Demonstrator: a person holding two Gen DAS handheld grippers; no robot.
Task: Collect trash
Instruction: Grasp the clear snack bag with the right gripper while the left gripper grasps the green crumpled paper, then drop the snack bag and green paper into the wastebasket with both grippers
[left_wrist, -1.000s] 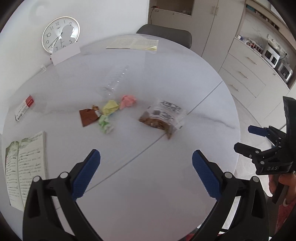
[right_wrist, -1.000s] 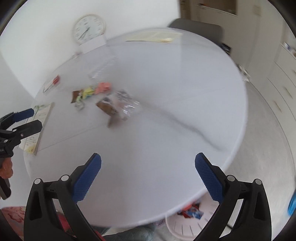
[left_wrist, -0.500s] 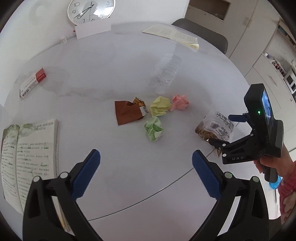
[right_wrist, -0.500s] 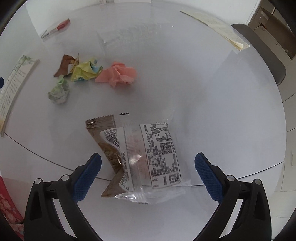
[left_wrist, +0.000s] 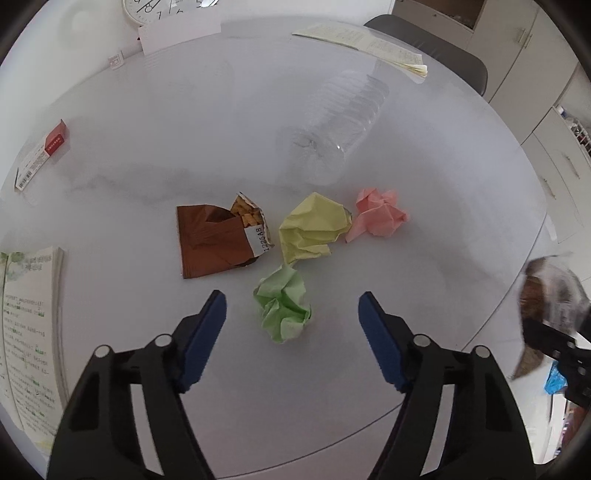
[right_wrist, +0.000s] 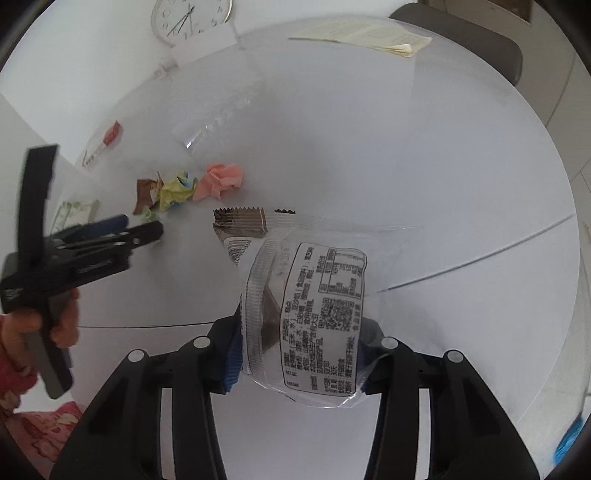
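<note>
My right gripper (right_wrist: 297, 354) is shut on a clear snack bag (right_wrist: 317, 306) with a printed label and holds it above the white round table (right_wrist: 406, 155). The bag also shows blurred at the right edge of the left wrist view (left_wrist: 546, 295). My left gripper (left_wrist: 291, 332) is open, its blue pads on either side of a crumpled green paper ball (left_wrist: 284, 308). Beyond it lie a yellow paper ball (left_wrist: 314, 227), a pink paper ball (left_wrist: 380, 216), a torn brown wrapper (left_wrist: 218, 240) and a crushed clear bottle (left_wrist: 340, 122).
A red-and-white box (left_wrist: 42, 155) lies at the table's far left. An open book (left_wrist: 26, 332) lies at the near left. A booklet (left_wrist: 362, 46) lies at the far edge, by a grey chair (left_wrist: 443, 51). A clock (right_wrist: 192, 14) leans on the wall.
My right gripper shut on the snack bag and lifted it off the table. My left gripper moved forward and narrowed around the green paper ball.
</note>
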